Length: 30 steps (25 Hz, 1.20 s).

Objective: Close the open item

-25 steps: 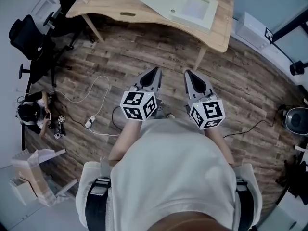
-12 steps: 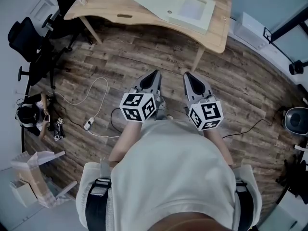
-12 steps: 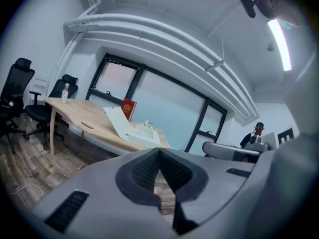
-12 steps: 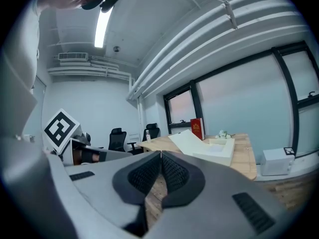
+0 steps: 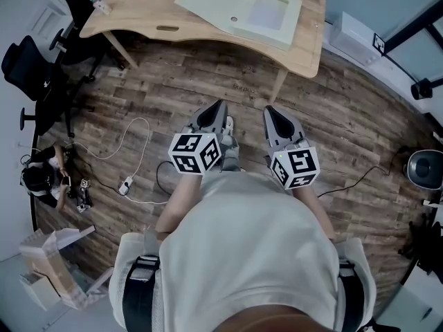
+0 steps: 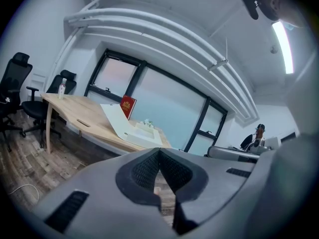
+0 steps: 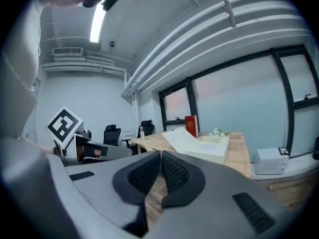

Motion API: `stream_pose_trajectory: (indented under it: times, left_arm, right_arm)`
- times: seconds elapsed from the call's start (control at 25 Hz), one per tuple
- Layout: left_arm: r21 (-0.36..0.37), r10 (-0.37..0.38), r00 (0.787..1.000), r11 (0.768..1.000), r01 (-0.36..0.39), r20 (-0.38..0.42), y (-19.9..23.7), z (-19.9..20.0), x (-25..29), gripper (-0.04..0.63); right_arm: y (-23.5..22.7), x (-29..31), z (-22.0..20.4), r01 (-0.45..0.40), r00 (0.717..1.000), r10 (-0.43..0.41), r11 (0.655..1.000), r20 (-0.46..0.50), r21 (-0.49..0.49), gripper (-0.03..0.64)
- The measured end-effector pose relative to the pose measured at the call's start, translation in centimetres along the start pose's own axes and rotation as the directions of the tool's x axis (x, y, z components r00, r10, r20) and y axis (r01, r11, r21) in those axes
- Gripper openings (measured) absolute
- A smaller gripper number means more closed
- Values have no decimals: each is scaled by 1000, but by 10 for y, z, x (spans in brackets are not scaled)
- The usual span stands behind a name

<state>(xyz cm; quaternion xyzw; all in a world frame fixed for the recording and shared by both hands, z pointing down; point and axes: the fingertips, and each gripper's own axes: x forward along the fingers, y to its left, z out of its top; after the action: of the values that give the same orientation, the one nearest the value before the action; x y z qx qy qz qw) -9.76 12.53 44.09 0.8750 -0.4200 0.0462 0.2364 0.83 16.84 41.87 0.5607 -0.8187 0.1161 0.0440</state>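
One open box (image 5: 266, 14), desk (image 5: 138, 9), chairs (image 5: 26, 66), floor cable (image 5: 141, 121)

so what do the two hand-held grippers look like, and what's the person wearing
Both the left hand-held gripper and the right hand-held gripper are grey, tapering to a point, with dark textured pads inside. Each carries a white cube printed with black square markers. The person wears a pale top with dark straps.
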Motion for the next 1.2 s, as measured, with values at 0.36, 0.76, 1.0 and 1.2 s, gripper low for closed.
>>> stream_pose_trajectory:
  times: [0.36, 0.76, 1.0, 1.2]
  left_arm:
    - [2, -29, 999, 1000, 29, -14, 15, 21, 44, 21]
    - [21, -42, 999, 999, 43, -34, 43, 46, 91, 21]
    - [11, -42, 998, 999, 42, -39, 65, 63, 118, 21]
    - [-3, -40, 998, 999, 40, -40, 82, 77, 137, 21]
  right_arm:
    - [-33, 37, 8, 41, 999, -41, 999, -26, 1, 20]
    - [-54, 93, 24, 41, 999, -41, 999, -34, -3, 20]
    - [-66, 128, 35, 39, 998, -39, 999, -44, -9, 20]
    - [-76, 155, 43, 49, 998, -49, 999, -49, 0, 20]
